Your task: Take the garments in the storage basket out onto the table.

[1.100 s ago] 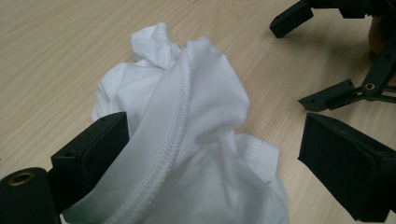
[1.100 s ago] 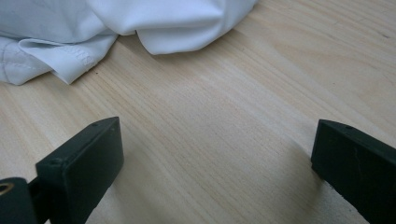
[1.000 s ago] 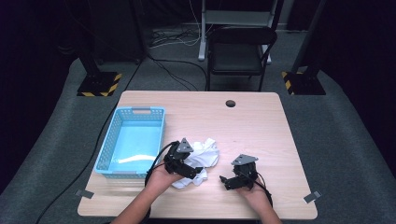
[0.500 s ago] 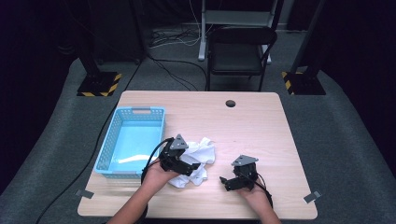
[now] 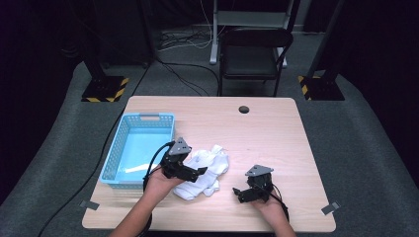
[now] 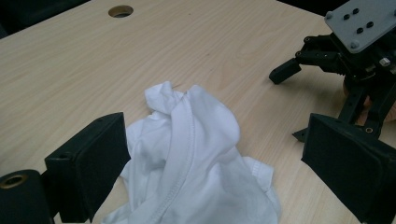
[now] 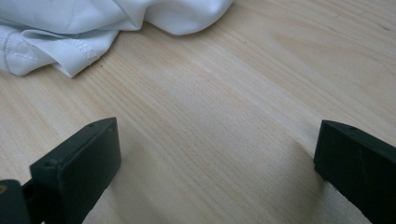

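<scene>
The left hand-held gripper [image 5: 197, 172] is hovering wide open over the crumpled white cloth [image 5: 205, 170] lying on the counter [image 5: 276, 138] beside the blue basket [image 5: 141, 148], while the right hand-held gripper [image 5: 238, 192] is waiting open, probably best biting a thick fold.

Left gripper [image 5: 193, 172]: held in the left hand [image 5: 159, 181] at the near left, forearm entering from the near edge and angled up to the right. Jaws spread wide apart, pointing right, nothing between the pads. Right gripper [image 5: 240, 193]: held in the right hand [image 5: 269, 205] at the near right, low, jaws pointing left toward the other gripper. Jaws likewise wide apart and empty. The two grippers sit near each other, not touching.
</scene>
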`<state>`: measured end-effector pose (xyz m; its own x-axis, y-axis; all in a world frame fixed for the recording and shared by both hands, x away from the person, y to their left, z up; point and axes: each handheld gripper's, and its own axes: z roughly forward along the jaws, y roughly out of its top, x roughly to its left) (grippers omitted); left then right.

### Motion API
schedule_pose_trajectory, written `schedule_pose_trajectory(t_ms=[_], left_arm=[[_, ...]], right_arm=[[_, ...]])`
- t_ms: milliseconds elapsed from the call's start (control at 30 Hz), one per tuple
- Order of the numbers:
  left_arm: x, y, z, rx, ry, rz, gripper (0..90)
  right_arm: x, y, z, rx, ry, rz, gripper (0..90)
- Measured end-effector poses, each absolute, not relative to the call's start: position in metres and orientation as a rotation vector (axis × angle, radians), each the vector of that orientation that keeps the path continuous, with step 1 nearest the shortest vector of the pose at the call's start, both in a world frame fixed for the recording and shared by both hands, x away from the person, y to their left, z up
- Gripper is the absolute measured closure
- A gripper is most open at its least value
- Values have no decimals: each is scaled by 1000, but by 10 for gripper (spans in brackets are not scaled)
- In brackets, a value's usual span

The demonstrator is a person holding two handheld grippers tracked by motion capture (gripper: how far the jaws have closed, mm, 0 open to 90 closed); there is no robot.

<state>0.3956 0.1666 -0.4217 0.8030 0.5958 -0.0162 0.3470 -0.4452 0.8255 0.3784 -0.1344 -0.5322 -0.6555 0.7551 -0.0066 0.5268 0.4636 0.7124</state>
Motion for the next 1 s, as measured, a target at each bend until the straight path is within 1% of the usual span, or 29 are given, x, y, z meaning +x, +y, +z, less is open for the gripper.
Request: schedule_pose_trajectory(t_ms=[567,1000], left_arm=[[394,176,-415,2068,696,373,64],[401,200,-412,2022,771,386,70]], right_arm=[[376,-135,-532,1093,2390,999,7],[375,-136,-532,1093,2392,1000,9]])
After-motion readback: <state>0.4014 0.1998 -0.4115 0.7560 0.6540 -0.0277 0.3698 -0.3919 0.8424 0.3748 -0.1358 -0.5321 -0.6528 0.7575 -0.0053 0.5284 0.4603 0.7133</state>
